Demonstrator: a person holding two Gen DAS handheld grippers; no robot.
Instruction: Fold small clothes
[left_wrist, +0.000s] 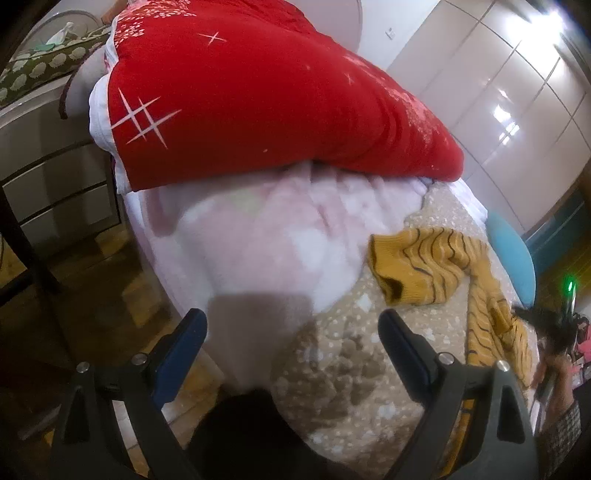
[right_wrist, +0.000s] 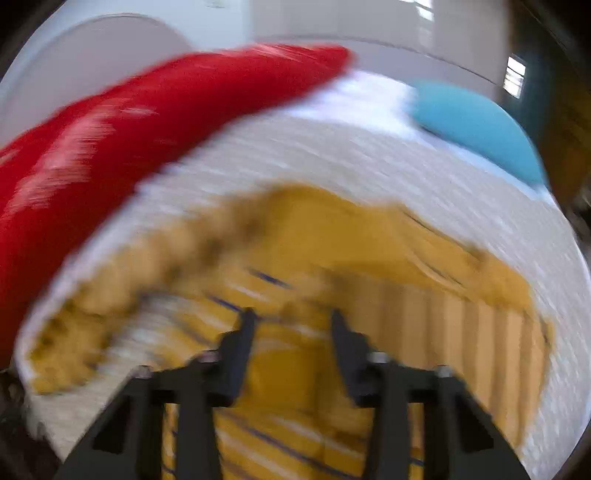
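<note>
A small mustard-yellow knit garment with dark wavy stripes (left_wrist: 424, 269) lies crumpled on the beige dotted bed cover (left_wrist: 351, 369), to the right in the left wrist view. My left gripper (left_wrist: 291, 332) is open and empty, held over the bed's near left edge, apart from the garment. In the blurred right wrist view the same yellow garment (right_wrist: 369, 251) fills the middle. My right gripper (right_wrist: 291, 321) is open just above it, fingers apart, holding nothing.
A big red quilt (left_wrist: 258, 96) lies over a pink fleece blanket (left_wrist: 258, 240) at the bed's far side. A blue cushion (left_wrist: 513, 254) sits at the right edge. A grey drawer unit (left_wrist: 48, 184) stands at the left. White wardrobe doors (left_wrist: 498, 92) are behind.
</note>
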